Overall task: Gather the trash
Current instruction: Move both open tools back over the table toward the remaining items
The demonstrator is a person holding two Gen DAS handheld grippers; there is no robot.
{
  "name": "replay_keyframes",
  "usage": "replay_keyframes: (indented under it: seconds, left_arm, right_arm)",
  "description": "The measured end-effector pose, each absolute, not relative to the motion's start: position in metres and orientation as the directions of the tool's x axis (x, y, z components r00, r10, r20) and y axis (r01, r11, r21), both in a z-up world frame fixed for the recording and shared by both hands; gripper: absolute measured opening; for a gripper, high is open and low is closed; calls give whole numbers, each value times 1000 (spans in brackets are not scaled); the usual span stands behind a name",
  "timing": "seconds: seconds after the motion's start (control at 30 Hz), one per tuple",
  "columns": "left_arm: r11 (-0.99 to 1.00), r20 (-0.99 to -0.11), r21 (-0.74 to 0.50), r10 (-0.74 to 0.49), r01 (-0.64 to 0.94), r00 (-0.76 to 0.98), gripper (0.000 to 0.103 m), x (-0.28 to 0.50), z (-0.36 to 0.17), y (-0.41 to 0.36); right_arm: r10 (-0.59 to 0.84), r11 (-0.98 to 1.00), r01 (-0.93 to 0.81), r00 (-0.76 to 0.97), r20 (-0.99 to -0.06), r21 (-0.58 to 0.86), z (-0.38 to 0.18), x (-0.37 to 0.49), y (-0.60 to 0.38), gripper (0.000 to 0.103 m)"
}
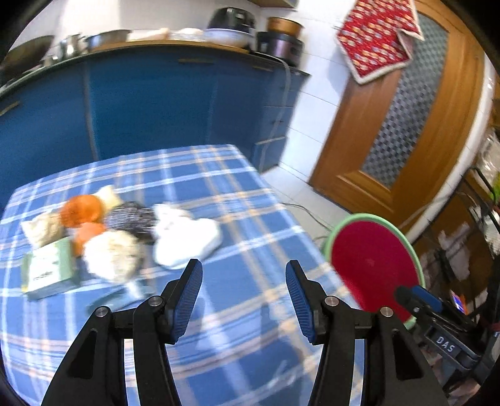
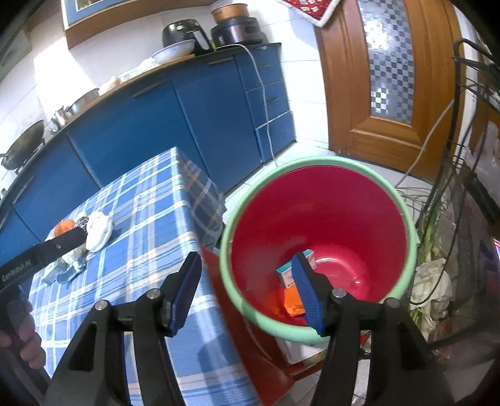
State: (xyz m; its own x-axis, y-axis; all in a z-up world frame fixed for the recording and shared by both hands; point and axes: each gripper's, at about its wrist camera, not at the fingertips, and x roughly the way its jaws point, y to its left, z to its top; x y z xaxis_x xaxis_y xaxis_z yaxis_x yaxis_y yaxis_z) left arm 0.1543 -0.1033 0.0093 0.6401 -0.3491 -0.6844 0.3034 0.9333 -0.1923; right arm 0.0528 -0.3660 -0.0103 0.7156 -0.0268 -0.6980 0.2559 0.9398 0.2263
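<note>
Most of the trash still sits on the checked table [image 1: 237,218]: a white wad [image 1: 184,237], orange scraps [image 1: 82,212], crumpled paper [image 1: 112,254] and a small box [image 1: 50,268]. My red bucket [image 2: 318,200] beside the table holds only a little carton [image 2: 286,274] and something orange. My left gripper [image 1: 243,296] and my right gripper [image 2: 247,293] both gape empty.

A blue plaid cloth [image 1: 237,200] is spread over the desk. Behind it, blue cabinets [image 1: 150,103] are lined with pots [image 1: 106,37] and cookers [image 2: 237,26]. A red patterned cloth [image 1: 375,40] is hung on the wooden door [image 2: 393,90].
</note>
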Motion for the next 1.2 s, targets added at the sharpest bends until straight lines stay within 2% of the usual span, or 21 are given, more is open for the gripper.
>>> replay_keyframes:
  seconds: [0.43,0.67,1.1,1.17,1.2]
  left_arm:
    - [980,-733,-143,-200,140,651,57,172,-16,-24]
    - [988,-775,-79,-142,129,616,57,179,-40,-13]
    - [979,-799,-32,-145,200,584,57,185,-58,-20]
    - [977,-797,-28,-151,214,585,50,186,-58,-21]
    - [975,-797,-27,-153,219,585,41,185,-57,-22]
  right_arm:
    - [17,962,181,708,-706,206,-10,65,-326,63]
    - [28,966,164,703,-711,201,-10,67,-317,63]
    - [44,972,138,690,-722,191,-12,75,-304,63]
    - [47,973,132,688,-724,189,-12,76,-301,63]
    - [50,974,128,687,-725,189,-13,77,-300,63]
